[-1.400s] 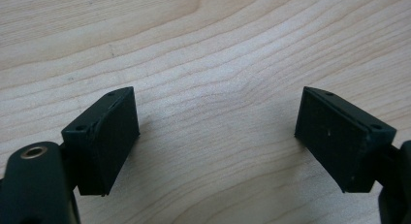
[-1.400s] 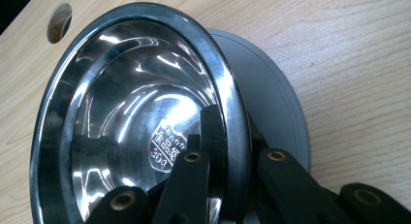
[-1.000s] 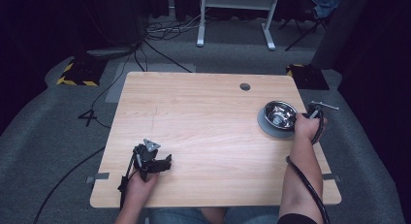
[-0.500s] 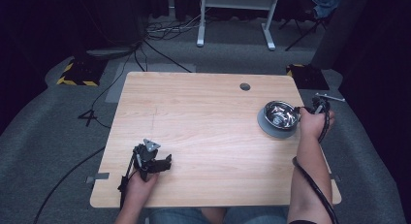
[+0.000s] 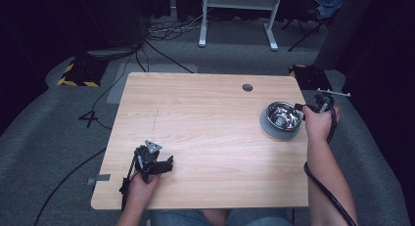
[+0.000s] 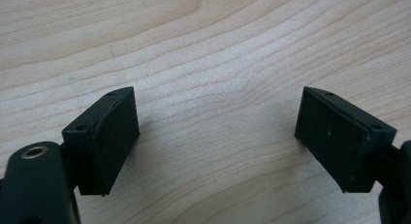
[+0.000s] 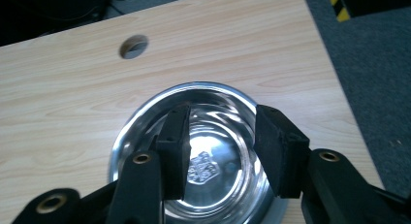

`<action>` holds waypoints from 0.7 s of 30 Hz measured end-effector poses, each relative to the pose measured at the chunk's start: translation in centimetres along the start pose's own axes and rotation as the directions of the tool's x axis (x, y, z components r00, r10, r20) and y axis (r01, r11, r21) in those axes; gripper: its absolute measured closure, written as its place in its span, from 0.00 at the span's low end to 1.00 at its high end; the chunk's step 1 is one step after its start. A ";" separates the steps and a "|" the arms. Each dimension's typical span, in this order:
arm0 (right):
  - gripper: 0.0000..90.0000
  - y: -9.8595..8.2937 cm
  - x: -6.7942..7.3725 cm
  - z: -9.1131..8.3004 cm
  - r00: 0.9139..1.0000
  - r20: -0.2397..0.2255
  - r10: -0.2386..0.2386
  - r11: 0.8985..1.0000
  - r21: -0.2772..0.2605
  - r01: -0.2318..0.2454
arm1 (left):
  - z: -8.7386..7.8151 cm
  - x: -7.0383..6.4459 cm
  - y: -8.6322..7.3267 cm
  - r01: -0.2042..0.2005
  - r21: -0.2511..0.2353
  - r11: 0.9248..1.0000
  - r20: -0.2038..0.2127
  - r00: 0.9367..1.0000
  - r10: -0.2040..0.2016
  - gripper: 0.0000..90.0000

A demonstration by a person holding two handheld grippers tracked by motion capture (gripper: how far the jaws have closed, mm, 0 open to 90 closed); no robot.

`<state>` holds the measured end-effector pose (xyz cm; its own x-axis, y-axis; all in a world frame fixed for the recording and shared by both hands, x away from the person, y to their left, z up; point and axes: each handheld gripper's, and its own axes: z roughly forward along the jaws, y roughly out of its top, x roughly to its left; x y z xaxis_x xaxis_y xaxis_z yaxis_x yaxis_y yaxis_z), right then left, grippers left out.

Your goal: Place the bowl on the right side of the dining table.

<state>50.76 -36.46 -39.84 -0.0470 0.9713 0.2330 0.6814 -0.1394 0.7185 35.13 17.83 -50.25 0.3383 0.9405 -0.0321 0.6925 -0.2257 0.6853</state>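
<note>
A shiny metal bowl (image 5: 281, 117) stands on a grey round base near the table's right edge. In the right gripper view the bowl (image 7: 203, 88) looks empty, with an embossed mark on its bottom. My right gripper (image 5: 299, 108) hovers at the bowl's right rim; its jaws (image 7: 220, 141) stand open over the inside of the bowl with nothing between them. My left gripper (image 5: 166, 163) rests at the front left of the wooden table (image 5: 205, 118). It is open (image 6: 215, 136), with only bare wood between its pads.
A round cable hole (image 5: 247, 87) sits near the table's far edge, left of the bowl. The table's right edge lies just beyond the bowl, with grey carpet below. Cables trail from both grippers. A white stand's legs (image 5: 235, 20) rise behind the table.
My right hand and gripper shifted slightly to the right and farther back beside the bowl. The left gripper has stayed still.
</note>
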 end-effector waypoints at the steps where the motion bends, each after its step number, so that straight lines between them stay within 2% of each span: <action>1: 0.64 0.0 0.3 -0.2 1.000 -0.013 -0.010 1.000 0.000 0.010 | 0.0 0.0 0.0 0.002 0.000 1.000 0.001 1.000 -0.002 0.18; 3: 0.64 0.0 0.9 -0.6 0.998 -0.040 -0.048 0.999 -0.011 0.048 | 0.0 0.0 0.0 0.002 0.000 1.000 0.001 1.000 -0.002 0.18; 7: 0.63 0.0 2.0 -1.5 0.993 -0.078 -0.089 0.996 -0.017 0.088 | 0.0 0.0 0.0 0.002 -0.001 1.000 0.000 1.000 -0.002 0.18; 10: 0.62 -0.1 2.8 -2.2 0.987 -0.126 -0.103 0.995 -0.022 0.101 | 0.0 0.0 0.0 0.002 0.000 1.000 0.001 1.000 -0.002 0.18; 14: 0.61 -0.3 3.9 -3.2 0.972 -0.193 -0.136 0.991 -0.037 0.131 | 0.0 0.0 0.0 0.002 0.000 1.000 0.001 1.000 -0.002 0.18; 21: 0.61 -0.8 6.0 -5.1 0.941 -0.271 -0.203 0.979 -0.064 0.193 | 0.0 0.0 0.0 0.003 -0.001 1.000 0.001 1.000 -0.003 0.18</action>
<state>46.21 -31.48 -35.73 -0.3801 0.8903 0.2507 0.6114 0.0385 0.7904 35.13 17.82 -50.26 0.3369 0.9409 -0.0342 0.6929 -0.2231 0.6857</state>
